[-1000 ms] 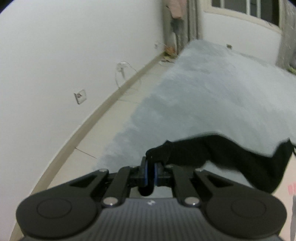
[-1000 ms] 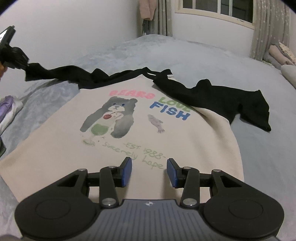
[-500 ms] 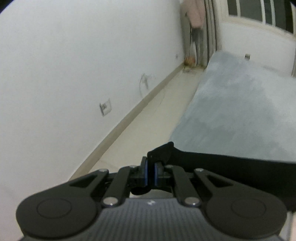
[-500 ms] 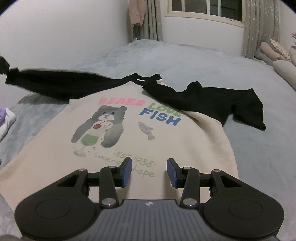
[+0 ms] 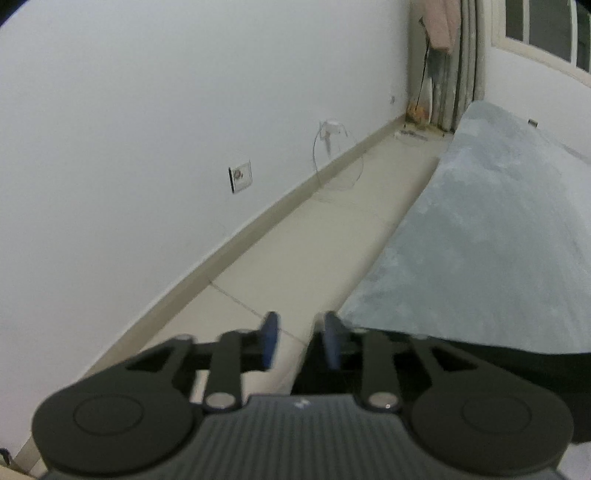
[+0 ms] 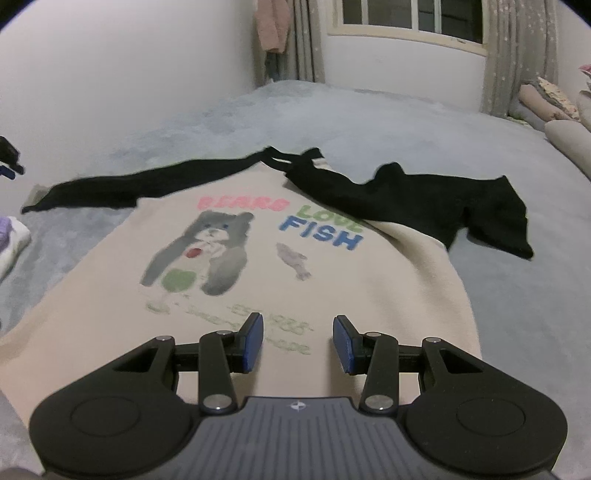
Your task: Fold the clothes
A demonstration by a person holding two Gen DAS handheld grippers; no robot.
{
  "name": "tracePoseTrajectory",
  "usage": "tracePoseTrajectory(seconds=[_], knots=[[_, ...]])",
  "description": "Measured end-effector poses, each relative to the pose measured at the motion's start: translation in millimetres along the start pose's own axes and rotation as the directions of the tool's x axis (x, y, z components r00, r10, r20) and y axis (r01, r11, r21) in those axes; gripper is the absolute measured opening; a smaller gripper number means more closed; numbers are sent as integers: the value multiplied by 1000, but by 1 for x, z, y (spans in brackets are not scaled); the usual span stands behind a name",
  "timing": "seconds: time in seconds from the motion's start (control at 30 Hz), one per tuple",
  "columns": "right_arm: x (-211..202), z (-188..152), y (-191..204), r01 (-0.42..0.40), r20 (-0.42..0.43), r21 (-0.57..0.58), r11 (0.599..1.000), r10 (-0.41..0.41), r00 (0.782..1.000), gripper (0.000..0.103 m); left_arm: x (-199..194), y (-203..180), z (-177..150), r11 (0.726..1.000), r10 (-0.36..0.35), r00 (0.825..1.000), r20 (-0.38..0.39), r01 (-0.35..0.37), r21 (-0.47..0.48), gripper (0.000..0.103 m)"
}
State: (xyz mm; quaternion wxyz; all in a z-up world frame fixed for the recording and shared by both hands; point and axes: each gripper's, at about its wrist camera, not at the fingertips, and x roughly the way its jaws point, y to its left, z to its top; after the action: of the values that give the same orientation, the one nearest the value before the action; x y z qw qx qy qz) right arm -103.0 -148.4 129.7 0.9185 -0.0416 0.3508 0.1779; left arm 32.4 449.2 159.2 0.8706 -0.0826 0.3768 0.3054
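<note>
A cream shirt point(image 6: 373, 295) with black sleeves and a bear print reading "BEARS LOVE FISH" lies face up on the grey bed point(image 6: 517, 295). Its left black sleeve point(image 6: 140, 182) lies stretched out flat to the left; the right black sleeve point(image 6: 424, 199) lies rumpled. My right gripper point(image 6: 298, 341) is open and empty above the shirt's hem. My left gripper point(image 5: 299, 341) is open at the bed's left edge, with the black sleeve point(image 5: 498, 369) lying under and to the right of it. The left gripper also shows at the far left of the right wrist view point(image 6: 9, 158).
A white wall with a socket point(image 5: 241, 175) and a strip of beige floor point(image 5: 295, 251) run left of the bed. Folded clothes point(image 6: 9, 240) lie at the bed's left. Pillows point(image 6: 554, 122) lie at the far right, under a curtained window point(image 6: 410, 14).
My left gripper has opened and let go of the black sleeve, which now lies stretched flat on the bed. My right gripper has stayed open over the hem.
</note>
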Motion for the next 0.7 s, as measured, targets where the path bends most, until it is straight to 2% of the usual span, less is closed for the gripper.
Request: tracePoseTrajectory(seconds=[0.03,0.13,0.2,0.27,0.37,0.4,0.53,0.6,0.67,0.7], knots=[[0,1,2,-11,4,-4,1000,11,1000,41,-8,-3,-2,1000,-16,1000,8,16,2,30],[-3,1,13,-59,10,-37,998,59,998,41,-41,-21,-12,990,-141,990,24,141,11,31],[-4,1,23,-99,9,-72,992,100,995,41,-70,-44,-32,966,-257,966,22,257,23,39],[-6,0,34,-130,8,-112,985,131,991,42,-99,-71,-61,937,-342,940,6,341,80,43],[-6,-2,40,-135,-2,-129,982,136,991,44,-132,-115,-123,877,-443,893,-73,449,170,46],[-6,-2,41,-133,-6,-128,983,133,991,44,-138,-128,-142,860,-461,882,-100,472,194,46],[-4,-3,23,-101,-23,-54,993,100,995,44,-142,-163,-208,822,-498,841,-211,535,196,45],[-5,-4,15,-83,-28,-30,996,82,996,44,-137,-177,-228,805,-506,821,-264,560,196,44],[-6,-4,12,-84,-36,-31,996,83,996,44,-132,-182,-246,809,-500,814,-296,561,175,43],[-7,-5,11,-85,-39,-31,996,84,996,44,-131,-186,-250,811,-490,823,-288,551,194,43]])
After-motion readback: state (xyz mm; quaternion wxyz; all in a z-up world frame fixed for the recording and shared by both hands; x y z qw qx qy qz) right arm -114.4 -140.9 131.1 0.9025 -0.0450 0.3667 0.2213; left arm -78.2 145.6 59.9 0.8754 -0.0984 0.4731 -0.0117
